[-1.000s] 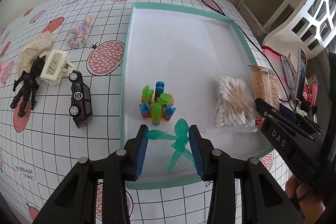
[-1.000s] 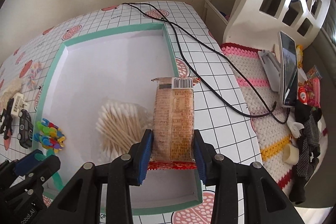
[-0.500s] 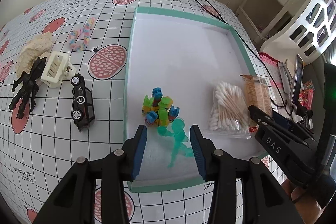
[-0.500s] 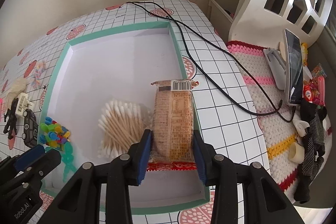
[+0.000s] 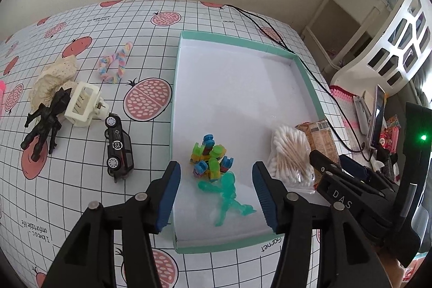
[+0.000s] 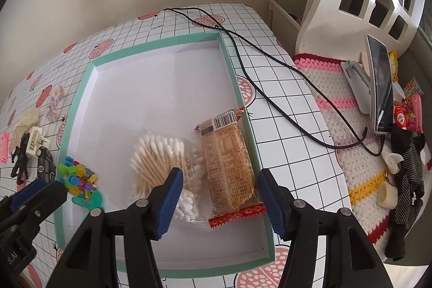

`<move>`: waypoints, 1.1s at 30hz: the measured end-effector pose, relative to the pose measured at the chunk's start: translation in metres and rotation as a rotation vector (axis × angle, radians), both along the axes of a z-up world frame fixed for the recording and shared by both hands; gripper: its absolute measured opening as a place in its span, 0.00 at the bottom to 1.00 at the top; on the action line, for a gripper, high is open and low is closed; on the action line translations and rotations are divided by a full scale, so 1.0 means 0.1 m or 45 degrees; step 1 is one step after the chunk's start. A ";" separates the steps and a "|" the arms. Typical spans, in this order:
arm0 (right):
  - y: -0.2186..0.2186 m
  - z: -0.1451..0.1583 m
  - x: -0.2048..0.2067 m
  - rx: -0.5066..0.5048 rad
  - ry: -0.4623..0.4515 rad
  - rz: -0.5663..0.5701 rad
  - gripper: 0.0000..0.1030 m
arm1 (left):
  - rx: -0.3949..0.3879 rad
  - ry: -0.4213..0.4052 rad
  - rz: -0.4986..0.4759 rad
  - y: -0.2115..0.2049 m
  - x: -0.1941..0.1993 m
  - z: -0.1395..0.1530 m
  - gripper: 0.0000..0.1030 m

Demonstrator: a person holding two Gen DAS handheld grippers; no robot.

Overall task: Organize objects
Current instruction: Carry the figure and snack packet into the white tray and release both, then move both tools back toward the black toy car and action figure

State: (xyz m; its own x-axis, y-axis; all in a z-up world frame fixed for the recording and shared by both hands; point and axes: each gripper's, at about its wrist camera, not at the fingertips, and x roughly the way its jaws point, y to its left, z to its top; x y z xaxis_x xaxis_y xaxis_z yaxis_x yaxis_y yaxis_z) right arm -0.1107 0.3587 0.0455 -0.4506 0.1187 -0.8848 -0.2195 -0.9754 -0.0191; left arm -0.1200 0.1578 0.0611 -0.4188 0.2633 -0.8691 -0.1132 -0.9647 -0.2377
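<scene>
A shallow white tray with a teal rim [image 5: 310,77] [image 6: 81,88] lies on the checked tablecloth. In it lie a translucent green figure [image 5: 229,196], a cluster of coloured plastic blocks [image 5: 212,157] [image 6: 78,178], a bag of cotton swabs [image 5: 290,153] [image 6: 164,161] and a brown snack packet [image 6: 228,163] leaning on the right wall. My left gripper [image 5: 216,193] is open above the green figure, not touching it. My right gripper [image 6: 220,200] is open above the snack packet, which rests free.
Left of the tray lie a black toy car [image 5: 118,147], a white clip [image 5: 82,105], a black figure [image 5: 44,123], a cream cloth [image 5: 54,77] and a pastel twisted band [image 5: 114,64]. A black cable [image 6: 259,88] crosses the table's right side. A crocheted mat with a phone [image 6: 382,88] lies beyond.
Both grippers opened and drew back and up. The green figure left the left gripper and lies in the tray. The snack packet left the right gripper and rests against the tray's right wall.
</scene>
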 end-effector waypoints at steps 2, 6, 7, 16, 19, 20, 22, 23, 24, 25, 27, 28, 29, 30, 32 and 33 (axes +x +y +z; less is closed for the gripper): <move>-0.01 0.00 0.00 0.000 0.002 0.004 0.62 | -0.019 0.002 0.011 -0.02 -0.01 -0.01 0.57; -0.01 -0.01 0.00 -0.015 0.013 0.010 0.67 | -0.050 0.008 0.039 -0.09 -0.02 -0.02 0.60; -0.01 -0.01 0.00 -0.023 0.014 0.012 0.70 | -0.056 0.009 0.047 -0.11 -0.02 -0.03 0.60; -0.06 -0.02 0.01 -0.030 0.035 0.046 0.90 | -0.080 0.024 0.120 -0.27 -0.04 -0.09 0.85; -0.06 -0.01 0.01 -0.026 0.051 0.048 0.99 | -0.103 0.033 0.122 -0.27 -0.03 -0.10 0.86; -0.06 0.00 0.01 -0.029 0.058 0.049 1.00 | -0.112 0.038 0.120 -0.26 -0.03 -0.10 0.86; -0.06 0.00 0.01 -0.039 0.066 0.049 1.00 | -0.125 0.043 0.119 -0.26 -0.03 -0.11 0.86; -0.06 0.01 0.01 -0.042 0.069 0.049 1.00 | -0.125 0.044 0.121 -0.27 -0.03 -0.11 0.88; -0.06 0.01 0.02 -0.044 0.071 0.049 1.00 | -0.122 0.043 0.124 -0.27 -0.03 -0.10 0.95; -0.06 0.01 0.02 -0.043 0.073 0.050 1.00 | -0.117 0.048 0.131 -0.28 -0.03 -0.10 0.96; -0.06 0.02 0.02 -0.038 0.078 0.051 1.00 | -0.103 0.063 0.146 -0.30 -0.03 -0.08 0.96; -0.06 0.02 0.02 -0.037 0.080 0.052 1.00 | -0.097 0.070 0.151 -0.31 -0.03 -0.07 0.96; -0.06 0.02 0.02 -0.036 0.083 0.053 1.00 | -0.091 0.073 0.154 -0.32 -0.03 -0.07 0.96; -0.07 0.03 0.02 -0.034 0.085 0.053 1.00 | -0.087 0.074 0.156 -0.33 -0.03 -0.07 0.96; -0.07 0.04 0.02 -0.030 0.091 0.050 1.00 | -0.081 0.071 0.159 -0.35 -0.04 -0.07 0.96; -0.07 0.05 0.02 -0.027 0.095 0.048 1.00 | -0.081 0.071 0.159 -0.35 -0.04 -0.07 0.96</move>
